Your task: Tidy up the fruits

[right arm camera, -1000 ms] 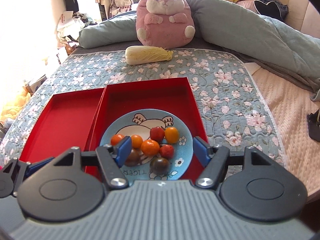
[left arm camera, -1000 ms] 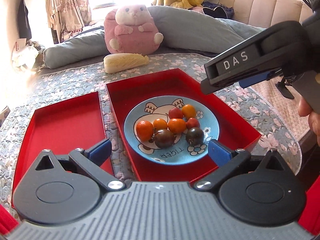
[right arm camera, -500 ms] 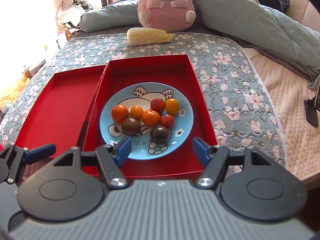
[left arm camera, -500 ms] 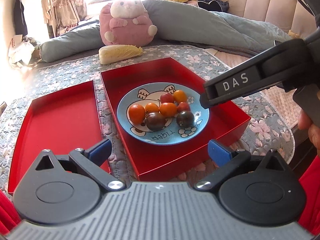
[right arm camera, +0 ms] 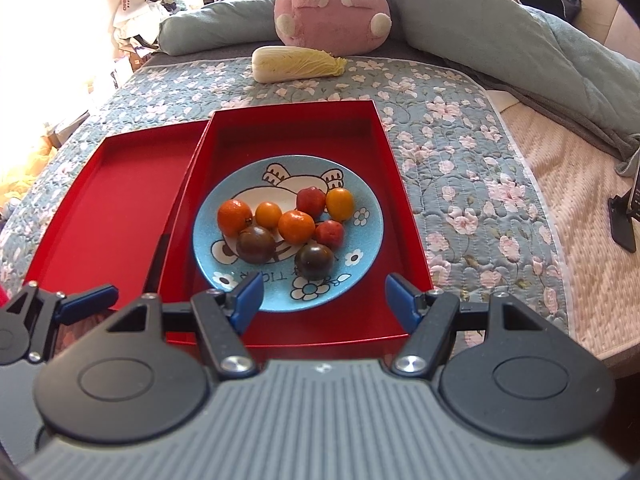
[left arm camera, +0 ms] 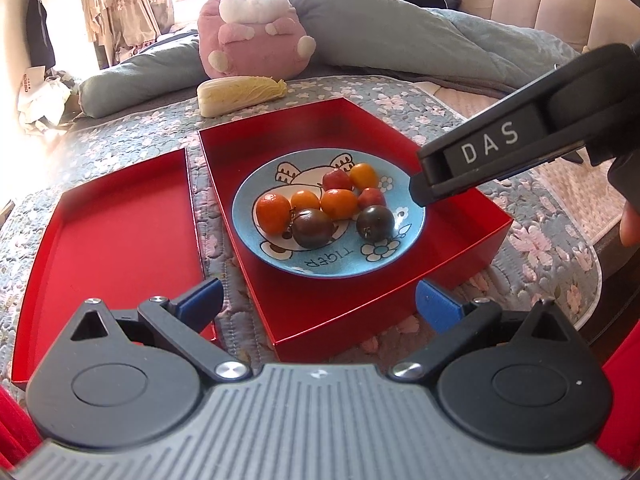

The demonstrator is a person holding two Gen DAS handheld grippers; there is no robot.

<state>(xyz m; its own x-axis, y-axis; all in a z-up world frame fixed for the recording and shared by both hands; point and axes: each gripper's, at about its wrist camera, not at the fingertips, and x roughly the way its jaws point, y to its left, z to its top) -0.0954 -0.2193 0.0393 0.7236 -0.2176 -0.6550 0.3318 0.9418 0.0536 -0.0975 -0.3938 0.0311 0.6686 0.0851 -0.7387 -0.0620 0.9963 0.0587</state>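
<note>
A blue cartoon plate [left arm camera: 340,258] [right arm camera: 360,184] holds several small fruits: orange ones [left arm camera: 273,213] [right arm camera: 296,227], red ones [left arm camera: 337,180] [right arm camera: 311,201] and two dark ones [left arm camera: 312,222] [right arm camera: 314,261]. The plate sits in the deeper right red tray [left arm camera: 472,220] [right arm camera: 292,136]. A shallower red tray [left arm camera: 112,224] [right arm camera: 116,200] lies to its left with nothing in it. My left gripper [left arm camera: 318,300] is open and empty, at the trays' near edge. My right gripper [right arm camera: 322,294] is open and empty, above the plate's near rim; its side shows in the left wrist view [left arm camera: 500,152].
The trays lie on a flowered quilt [left arm camera: 400,100] [right arm camera: 460,152] on a bed. A napa cabbage [left arm camera: 240,94] [right arm camera: 298,63] and a pink plush toy [left arm camera: 252,32] [right arm camera: 332,0] are behind the trays. A grey duvet [right arm camera: 500,28] runs along the back and right. A dark stand [right arm camera: 626,216] is at the right edge.
Both grippers have drawn back toward me, so the trays and plate look farther away and more of the near tray wall shows. The jaws stayed open. The fruits have not moved.
</note>
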